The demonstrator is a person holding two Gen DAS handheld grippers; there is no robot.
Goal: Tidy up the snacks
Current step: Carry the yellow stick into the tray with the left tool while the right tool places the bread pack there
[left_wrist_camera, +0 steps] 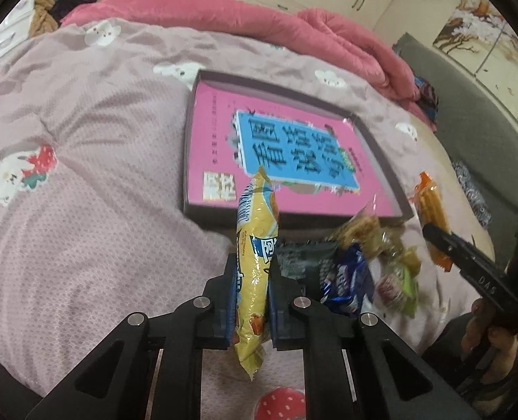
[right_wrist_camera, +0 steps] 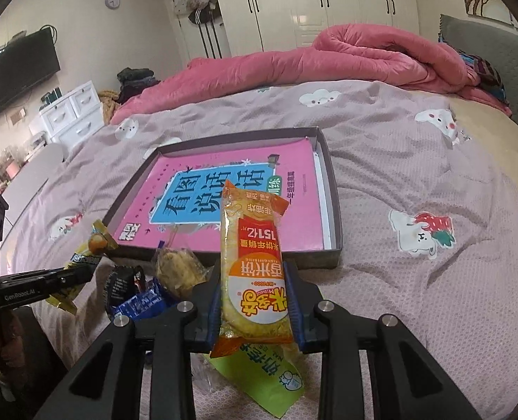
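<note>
Yellow snack packet [left_wrist_camera: 255, 273] and orange-red rice cracker packet [right_wrist_camera: 255, 273], both upright.

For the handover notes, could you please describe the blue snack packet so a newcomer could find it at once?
On the bed, find the shallow dark tray holding a pink book. Just in front of its near edge lies a small heap of snacks, and the blue packet sits there beside a black packet. It is the only blue wrapper, with white lettering.
</note>
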